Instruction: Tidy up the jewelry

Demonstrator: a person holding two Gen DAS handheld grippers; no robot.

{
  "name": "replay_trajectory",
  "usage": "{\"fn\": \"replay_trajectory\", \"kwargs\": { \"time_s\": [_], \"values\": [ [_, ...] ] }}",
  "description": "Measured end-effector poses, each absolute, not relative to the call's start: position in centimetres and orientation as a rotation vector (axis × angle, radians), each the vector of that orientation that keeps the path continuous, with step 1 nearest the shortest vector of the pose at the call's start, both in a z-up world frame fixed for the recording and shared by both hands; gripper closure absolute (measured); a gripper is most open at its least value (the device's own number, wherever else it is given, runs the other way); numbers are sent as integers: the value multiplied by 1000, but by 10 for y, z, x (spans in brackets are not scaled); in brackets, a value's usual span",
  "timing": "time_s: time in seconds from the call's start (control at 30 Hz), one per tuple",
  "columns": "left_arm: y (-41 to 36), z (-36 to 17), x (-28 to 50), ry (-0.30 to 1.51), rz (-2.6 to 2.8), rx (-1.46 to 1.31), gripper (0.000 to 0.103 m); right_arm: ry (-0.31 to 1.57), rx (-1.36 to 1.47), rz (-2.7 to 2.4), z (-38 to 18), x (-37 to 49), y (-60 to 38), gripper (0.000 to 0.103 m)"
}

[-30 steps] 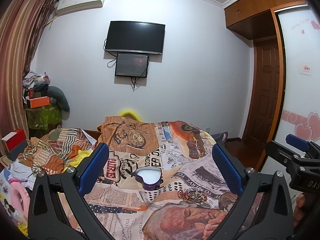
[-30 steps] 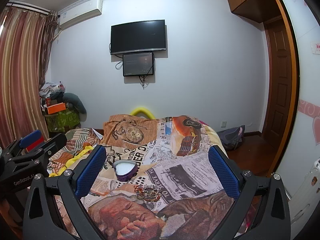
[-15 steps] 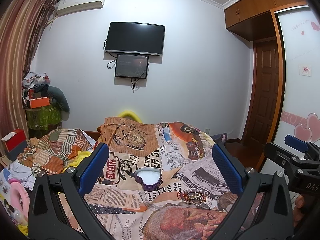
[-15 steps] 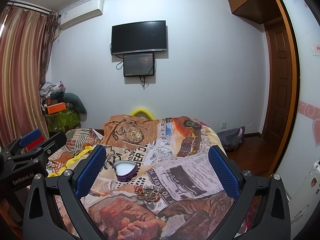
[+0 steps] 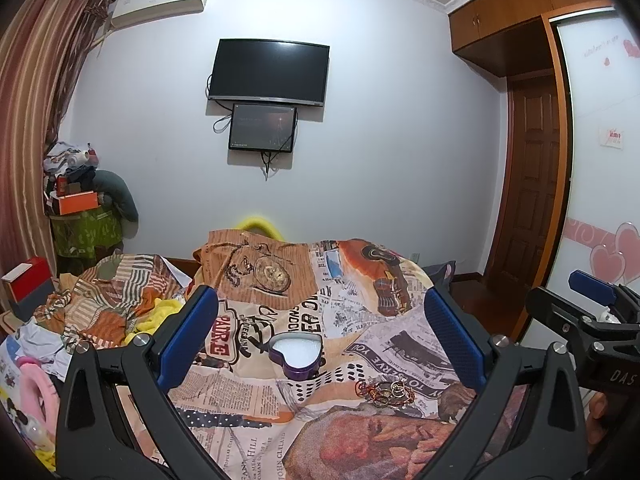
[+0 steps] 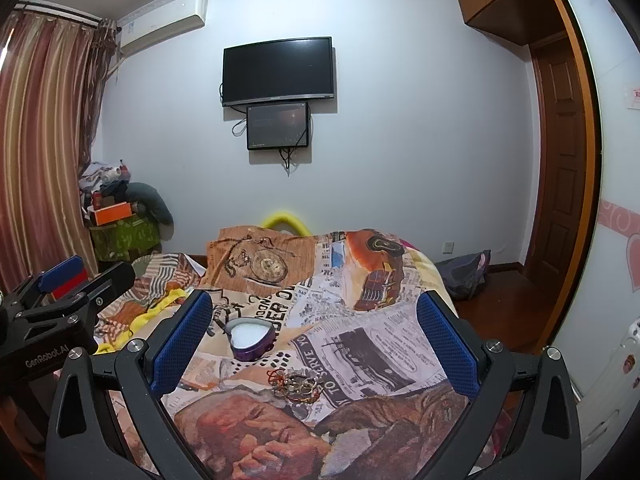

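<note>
Holding both your tongs, left [image 5: 320, 340] and right [image 6: 316, 340], wide apart and empty, jewelry pile [image 5: 384, 390] on bed [image 5: 248, 412] between the fingers, heart box [image 5: 296, 354] just beyond.

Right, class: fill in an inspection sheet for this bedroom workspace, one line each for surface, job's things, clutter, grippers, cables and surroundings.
Surface: bed cover with newspaper print, rumpled.
Job's things: purple heart-shaped box, open, white lining showing; jewelry pile of rings and bands loose on the cover, just in front of the box.
Clutter: crumpled clothes on the bed's left; stacked boxes and bags in the corner.
Grippers: left gripper and right gripper both open, above the bed, holding nothing.
Cables: wires dangling from the small screen under the TV.
Surroundings: curtain, air conditioner, wooden door, wardrobe.
</note>
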State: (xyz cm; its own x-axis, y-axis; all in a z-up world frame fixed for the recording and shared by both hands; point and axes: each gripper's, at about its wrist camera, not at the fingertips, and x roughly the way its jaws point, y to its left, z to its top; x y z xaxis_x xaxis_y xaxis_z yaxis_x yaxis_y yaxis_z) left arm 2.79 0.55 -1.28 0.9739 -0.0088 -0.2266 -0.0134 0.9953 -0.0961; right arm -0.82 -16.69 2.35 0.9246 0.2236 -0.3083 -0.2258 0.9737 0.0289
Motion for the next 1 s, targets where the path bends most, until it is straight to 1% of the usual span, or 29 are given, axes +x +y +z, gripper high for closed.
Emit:
{"fn": "replay_trajectory", "kwargs": {
  "time_s": [0.27,0.67,0.9,1.0],
  "values": [
    [9,-32,59,315,-9,-114,0,391,-11,217,3,17,-173,2],
    [15,-97,132,566,16,-89,0,593,-41,162,-54,67,-194,2],
    [-4,-137,163,706,-17,24,0,708,-67,191,-83,90,-199,2],
    [-9,-146,170,726,-16,55,0,754,-67,233,-91,102,-197,2]
  ]
}}
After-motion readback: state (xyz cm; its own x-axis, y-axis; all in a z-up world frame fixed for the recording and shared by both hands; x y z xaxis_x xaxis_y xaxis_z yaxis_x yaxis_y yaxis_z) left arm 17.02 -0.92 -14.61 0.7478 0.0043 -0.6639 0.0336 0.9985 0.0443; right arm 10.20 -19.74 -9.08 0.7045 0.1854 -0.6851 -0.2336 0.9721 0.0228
